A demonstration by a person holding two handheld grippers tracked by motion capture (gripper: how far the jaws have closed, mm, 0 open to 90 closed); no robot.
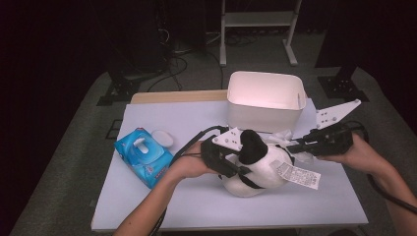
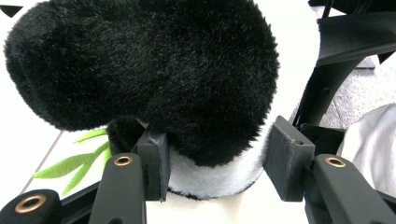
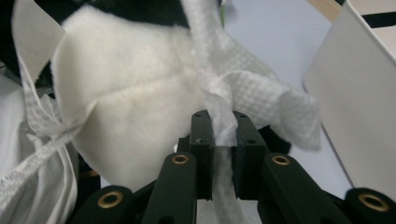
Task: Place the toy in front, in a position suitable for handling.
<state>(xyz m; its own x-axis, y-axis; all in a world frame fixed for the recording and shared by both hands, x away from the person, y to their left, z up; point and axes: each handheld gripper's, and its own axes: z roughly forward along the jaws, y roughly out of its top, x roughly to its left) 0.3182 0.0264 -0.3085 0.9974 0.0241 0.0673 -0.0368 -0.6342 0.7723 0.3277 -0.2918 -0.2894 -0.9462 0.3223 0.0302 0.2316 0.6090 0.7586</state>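
A black-and-white plush panda (image 1: 260, 167) lies mid-table with a printed tag (image 1: 301, 176) hanging off its right side. My left gripper (image 1: 239, 168) comes in from the left and is shut on it. In the left gripper view both pads (image 2: 156, 163) press into the panda (image 2: 154, 70), black fur above a white band, with my left gripper (image 2: 222, 161) around it. My right gripper (image 1: 291, 146) sits at the panda's right, shut on a white wipe (image 1: 287, 137). The right gripper view shows the wipe (image 3: 243, 88) pinched in my right gripper (image 3: 223, 128) and draped against the panda's white fur (image 3: 130, 107).
A white bin (image 1: 264, 98) stands open just behind the panda. At the left lie a blue wet-wipe pack (image 1: 142, 156) and a round white lid (image 1: 163, 138). A green felt leaf (image 2: 70, 163) shows beside the plush. The table's front edge (image 1: 221, 223) is near my forearms.
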